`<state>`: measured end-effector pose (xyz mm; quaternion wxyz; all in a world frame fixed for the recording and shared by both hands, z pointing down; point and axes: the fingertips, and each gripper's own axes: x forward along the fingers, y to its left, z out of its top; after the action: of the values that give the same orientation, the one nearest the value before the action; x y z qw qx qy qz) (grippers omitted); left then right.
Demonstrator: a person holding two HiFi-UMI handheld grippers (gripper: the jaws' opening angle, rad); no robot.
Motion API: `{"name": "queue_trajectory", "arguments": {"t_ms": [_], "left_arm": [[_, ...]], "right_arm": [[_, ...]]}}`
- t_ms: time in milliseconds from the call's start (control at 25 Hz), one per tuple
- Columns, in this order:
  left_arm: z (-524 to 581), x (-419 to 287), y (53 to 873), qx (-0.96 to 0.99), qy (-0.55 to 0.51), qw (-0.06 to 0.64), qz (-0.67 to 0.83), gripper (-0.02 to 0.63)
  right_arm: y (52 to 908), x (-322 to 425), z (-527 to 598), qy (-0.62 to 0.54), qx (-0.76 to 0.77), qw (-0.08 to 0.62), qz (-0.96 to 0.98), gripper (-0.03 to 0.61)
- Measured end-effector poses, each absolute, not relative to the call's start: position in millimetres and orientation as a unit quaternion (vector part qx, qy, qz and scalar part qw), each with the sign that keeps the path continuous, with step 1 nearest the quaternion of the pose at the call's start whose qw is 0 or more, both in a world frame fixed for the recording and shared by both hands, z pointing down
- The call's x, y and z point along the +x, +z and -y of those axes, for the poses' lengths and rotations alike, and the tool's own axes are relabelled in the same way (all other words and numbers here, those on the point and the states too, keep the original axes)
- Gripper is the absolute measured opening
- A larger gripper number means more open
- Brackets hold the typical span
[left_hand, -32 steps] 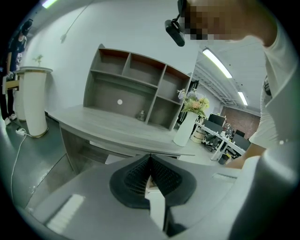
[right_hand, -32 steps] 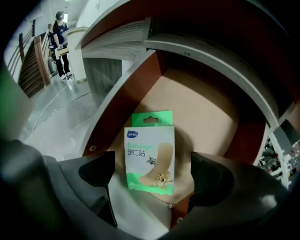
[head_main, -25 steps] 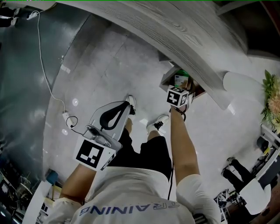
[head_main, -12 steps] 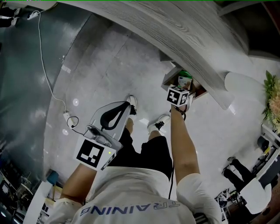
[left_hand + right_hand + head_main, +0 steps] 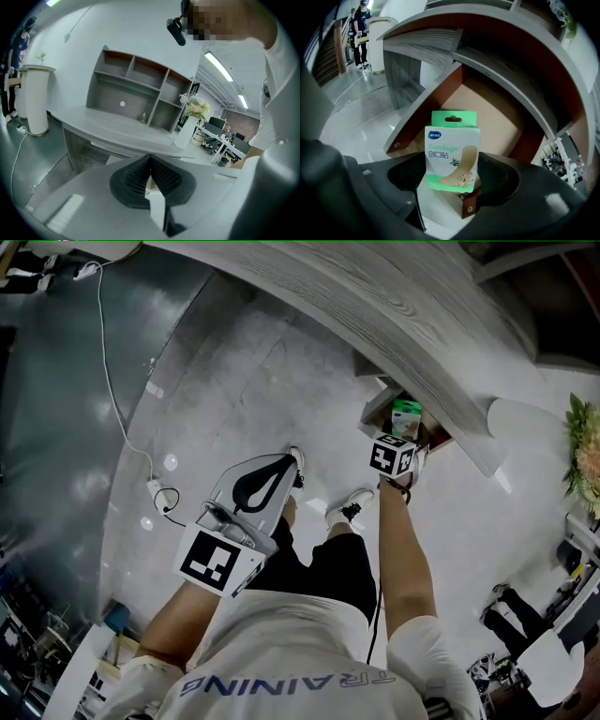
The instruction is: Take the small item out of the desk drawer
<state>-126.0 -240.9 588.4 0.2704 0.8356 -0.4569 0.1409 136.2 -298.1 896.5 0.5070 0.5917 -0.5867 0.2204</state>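
Note:
A green-and-white bandage box (image 5: 452, 157) stands upright between the jaws of my right gripper (image 5: 452, 174), which is shut on it. Behind it is the open desk drawer (image 5: 487, 110), with red-brown walls and a pale floor. From the head view the box (image 5: 406, 416) shows at the drawer (image 5: 375, 409) under the grey wooden desk (image 5: 394, 306), just beyond my right gripper (image 5: 405, 432). My left gripper (image 5: 284, 467) hangs lower left over the floor, away from the desk. In its own view the left gripper (image 5: 150, 158) has its jaws together with nothing between them.
A white cable and power strip (image 5: 156, 489) lie on the shiny floor at left. The person's shoes (image 5: 351, 505) stand in front of the desk. A white cylinder (image 5: 525, 423) stands at the desk's right end. A shelf unit (image 5: 136, 89) and vase (image 5: 185, 133) sit on the desk.
The head view has shifted slightly, so everything sits a little further right. The right gripper stays at the drawer with the box. The left gripper holds its place.

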Motion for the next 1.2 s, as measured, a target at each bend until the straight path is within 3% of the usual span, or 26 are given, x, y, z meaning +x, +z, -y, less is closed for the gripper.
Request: {"name": "queue_trajectory", "arguments": {"t_ms": [480,1200], "left_arm": [[237,-115,532,0.849,0.110,0.222,0.467,-0.002],[207,-57,436,0.878,0.070,0.149,0.449,-0.002]], "right_arm": [[814,111,277,0.157,0.550,0.466,0.675,0.354],[550,140,218,0.096,0.602,0.275,0.743,0.354]]}}
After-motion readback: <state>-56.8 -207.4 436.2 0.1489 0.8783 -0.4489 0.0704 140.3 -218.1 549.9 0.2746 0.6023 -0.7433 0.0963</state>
